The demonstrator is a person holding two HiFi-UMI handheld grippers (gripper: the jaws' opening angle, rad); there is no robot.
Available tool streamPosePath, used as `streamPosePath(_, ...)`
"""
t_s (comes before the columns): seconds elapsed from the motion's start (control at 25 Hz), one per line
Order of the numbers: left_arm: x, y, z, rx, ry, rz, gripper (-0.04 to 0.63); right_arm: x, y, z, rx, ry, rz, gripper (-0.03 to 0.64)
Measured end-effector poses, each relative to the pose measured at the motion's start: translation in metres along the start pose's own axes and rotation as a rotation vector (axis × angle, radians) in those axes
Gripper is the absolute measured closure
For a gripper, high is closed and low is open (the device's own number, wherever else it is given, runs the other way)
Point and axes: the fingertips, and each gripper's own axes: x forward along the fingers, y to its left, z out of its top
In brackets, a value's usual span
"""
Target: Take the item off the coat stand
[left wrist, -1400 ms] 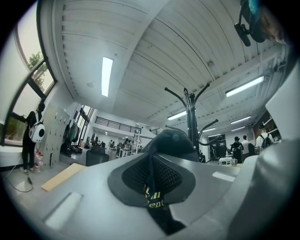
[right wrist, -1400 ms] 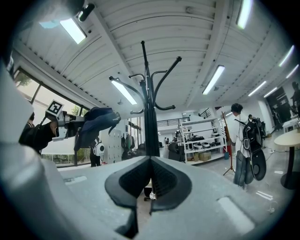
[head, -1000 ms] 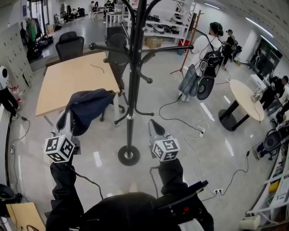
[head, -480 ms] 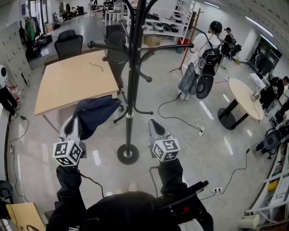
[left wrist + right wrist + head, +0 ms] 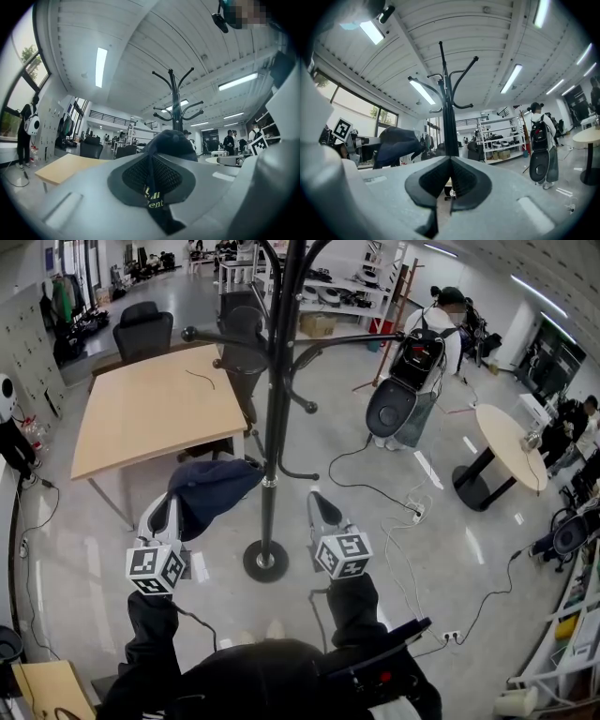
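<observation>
Well, my left gripper [image 5: 165,512] is clamped tight on the navy cap [image 5: 214,491], pinching its strap. The cap is off the hooks and sits just left of the coat stand [image 5: 274,427], low beside its pole. My right gripper [image 5: 320,505], just right of the stand, is closed on nothing. To finish cleanly, I should draw the cap away from the stand without easing the pinch, minding the lower hooks.
</observation>
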Motion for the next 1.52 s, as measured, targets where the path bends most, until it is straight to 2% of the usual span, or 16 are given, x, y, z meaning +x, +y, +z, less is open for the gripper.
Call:
streamPosePath(0.32, -0.004, -0.01, -0.02, -0.024, 0.014, -0.015, 0.581, 0.0, -0.002, -0.002, 0.004, 0.002, -0.001, 0.615)
streamPosePath(0.84, -0.011, -0.012, -0.033, 0.012, 0.025, -0.015, 0.581, -0.005, 0.001, -0.008, 0.009, 0.016, -0.01, 0.615)
streamPosePath(1.52, -0.011, -0.012, -0.039, 0.015, 0.038, -0.023, 0.581, 0.0, 0.007, -0.01, -0.004, 0.022, 0.008, 0.615)
